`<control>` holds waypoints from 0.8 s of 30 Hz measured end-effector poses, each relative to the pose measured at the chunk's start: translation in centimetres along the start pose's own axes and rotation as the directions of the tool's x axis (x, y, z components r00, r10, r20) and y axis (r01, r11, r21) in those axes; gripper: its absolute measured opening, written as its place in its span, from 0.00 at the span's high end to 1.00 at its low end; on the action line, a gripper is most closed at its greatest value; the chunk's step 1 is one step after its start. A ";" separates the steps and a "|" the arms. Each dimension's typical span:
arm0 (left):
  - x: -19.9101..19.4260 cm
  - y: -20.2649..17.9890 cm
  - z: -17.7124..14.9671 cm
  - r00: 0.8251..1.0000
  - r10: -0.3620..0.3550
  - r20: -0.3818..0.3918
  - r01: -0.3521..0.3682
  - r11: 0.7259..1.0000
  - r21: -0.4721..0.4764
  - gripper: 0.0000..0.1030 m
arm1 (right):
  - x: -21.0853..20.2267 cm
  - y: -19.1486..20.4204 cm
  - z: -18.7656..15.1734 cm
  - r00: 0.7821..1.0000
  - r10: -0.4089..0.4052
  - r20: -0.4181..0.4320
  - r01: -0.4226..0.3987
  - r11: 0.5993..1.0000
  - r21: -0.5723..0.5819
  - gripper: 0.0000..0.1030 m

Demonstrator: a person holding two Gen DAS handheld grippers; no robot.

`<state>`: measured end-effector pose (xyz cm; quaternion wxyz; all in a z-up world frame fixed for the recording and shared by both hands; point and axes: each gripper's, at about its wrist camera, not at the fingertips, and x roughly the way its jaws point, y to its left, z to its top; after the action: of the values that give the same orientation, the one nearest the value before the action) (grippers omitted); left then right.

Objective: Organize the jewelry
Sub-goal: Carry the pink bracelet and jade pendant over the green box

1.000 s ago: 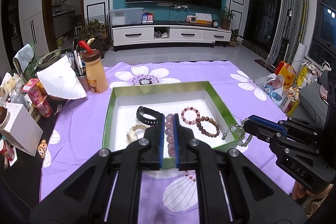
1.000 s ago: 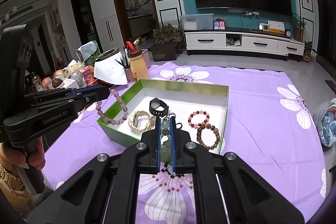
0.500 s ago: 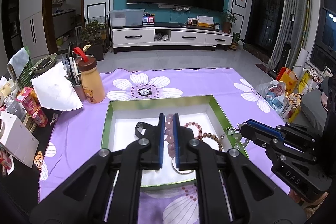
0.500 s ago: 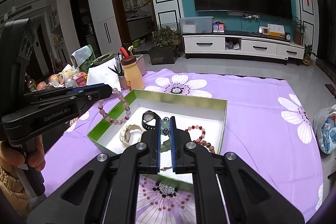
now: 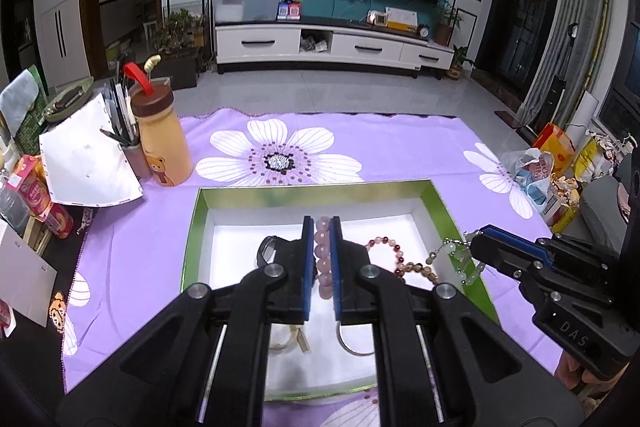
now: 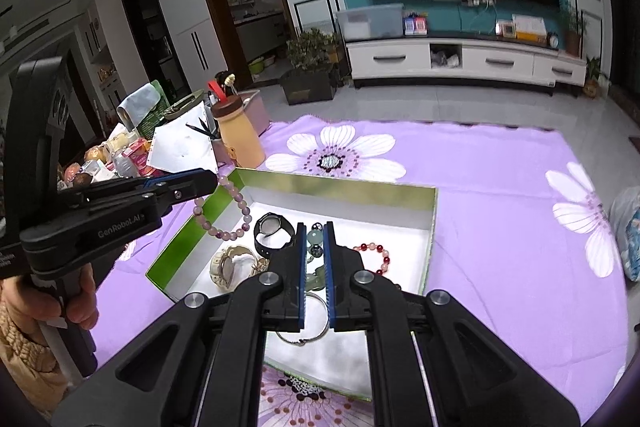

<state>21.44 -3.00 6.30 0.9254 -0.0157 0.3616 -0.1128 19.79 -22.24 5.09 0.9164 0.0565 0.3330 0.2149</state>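
Both tongs loaded, over the tray

Left view: my left tongs (image 5: 321, 227) pinch the pink bead bracelet (image 5: 322, 259) above the tray (image 5: 316, 191), ready to drop. Right view: my right tongs (image 6: 314, 233) clamp the jade pendant strand (image 6: 313, 239), watches below-left

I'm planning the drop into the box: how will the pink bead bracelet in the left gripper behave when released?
The pink bead bracelet hangs as a limp loop from the left gripper, so it is likely floppy. Its round beads may roll a little, though the green box walls should contain them.
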 end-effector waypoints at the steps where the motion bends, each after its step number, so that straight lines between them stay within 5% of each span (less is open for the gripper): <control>1: 0.6 0.2 0.1 1.000 -0.005 -0.014 0.005 1.000 -0.005 0.93 | 0.3 -0.2 0.1 1.000 0.005 -0.009 -0.005 1.000 0.009 0.93; 24: 8.2 -0.2 -2.6 0.981 0.006 -0.195 0.001 0.999 0.040 0.93 | 8.7 -2.2 0.5 0.975 0.034 -0.218 -0.013 0.995 0.097 0.93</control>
<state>25.56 -4.84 -1.07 0.8856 0.0144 0.4485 -0.1198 26.84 -20.40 -0.21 0.8676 0.0799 0.4414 0.2147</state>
